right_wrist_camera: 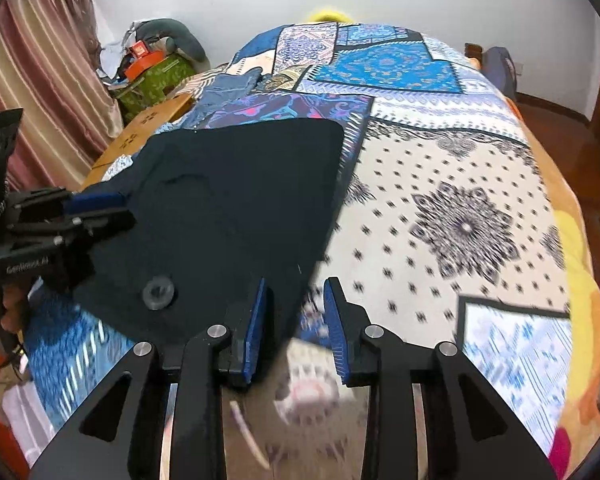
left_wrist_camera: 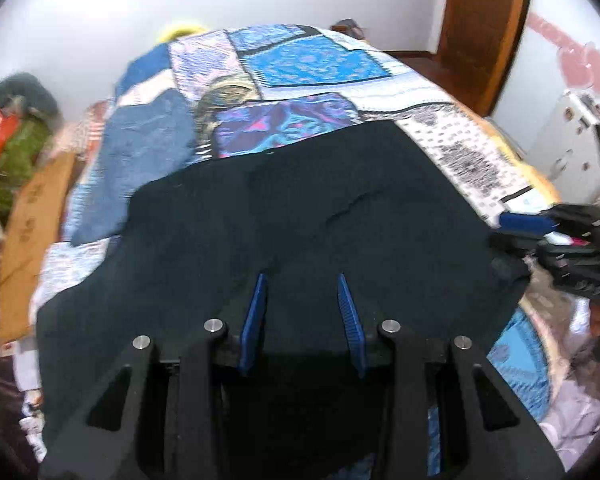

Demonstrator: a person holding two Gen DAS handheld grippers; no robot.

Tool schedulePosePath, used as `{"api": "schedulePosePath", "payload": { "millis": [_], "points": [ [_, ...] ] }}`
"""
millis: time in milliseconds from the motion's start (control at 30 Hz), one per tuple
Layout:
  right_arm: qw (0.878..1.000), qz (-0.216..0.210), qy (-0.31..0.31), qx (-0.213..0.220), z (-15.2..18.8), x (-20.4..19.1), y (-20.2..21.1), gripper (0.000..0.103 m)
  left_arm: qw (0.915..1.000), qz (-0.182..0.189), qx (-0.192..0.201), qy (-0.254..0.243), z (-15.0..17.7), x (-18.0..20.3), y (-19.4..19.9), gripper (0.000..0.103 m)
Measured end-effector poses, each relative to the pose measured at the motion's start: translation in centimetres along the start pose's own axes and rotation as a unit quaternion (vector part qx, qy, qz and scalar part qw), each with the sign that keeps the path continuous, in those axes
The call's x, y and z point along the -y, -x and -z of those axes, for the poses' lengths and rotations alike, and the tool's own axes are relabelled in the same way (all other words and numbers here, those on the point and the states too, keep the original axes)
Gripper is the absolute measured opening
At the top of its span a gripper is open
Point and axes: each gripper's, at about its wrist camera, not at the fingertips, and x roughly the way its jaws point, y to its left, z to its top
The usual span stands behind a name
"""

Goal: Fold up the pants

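Dark navy pants (left_wrist_camera: 284,216) lie spread on a patchwork bedspread (left_wrist_camera: 312,60). They also show in the right wrist view (right_wrist_camera: 236,200), folded, with a round button (right_wrist_camera: 158,292) near the front edge. My left gripper (left_wrist_camera: 302,288) is open over the pants' near part, nothing between its blue pads. From the right wrist view the left gripper (right_wrist_camera: 112,210) sits at the pants' left edge. My right gripper (right_wrist_camera: 296,292) is open and empty just off the pants' right front corner. It shows at the right edge of the left wrist view (left_wrist_camera: 508,240).
Folded blue jeans (left_wrist_camera: 148,148) lie on the bed beyond the pants to the left. A wooden bed frame (left_wrist_camera: 32,224) and cluttered bags (right_wrist_camera: 152,72) stand at the left, striped curtains (right_wrist_camera: 40,80) behind. A wooden door (left_wrist_camera: 484,20) is at the back right.
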Motion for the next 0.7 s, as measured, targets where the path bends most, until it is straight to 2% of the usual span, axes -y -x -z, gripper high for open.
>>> {"api": "schedulePosePath", "payload": {
  "millis": [167,300,367,533,700],
  "points": [
    [1.0,0.013,-0.004,0.015,-0.4,-0.5,1.4,0.027,0.9993,-0.008,0.005,0.037,1.0,-1.6,1.7,0.039],
    [0.999,0.0,0.01,0.044,-1.8,-2.4,2.6,0.027,0.997,-0.027,0.024,0.069,1.5,-3.7,3.9,0.044],
    [0.998,-0.008,0.024,0.059,-2.6,-3.6,3.1,0.03,0.9946,-0.042,0.039,0.086,2.0,-5.0,5.4,0.058],
    [0.994,-0.022,0.057,0.093,-4.4,-6.7,3.8,0.035,0.9839,-0.092,0.088,0.126,3.1,-8.3,9.1,0.08],
    [0.99,-0.037,0.084,0.105,-5.5,-9.3,3.5,0.04,0.9693,-0.135,0.114,0.171,4.8,-12.5,12.2,0.088]
  ]
}}
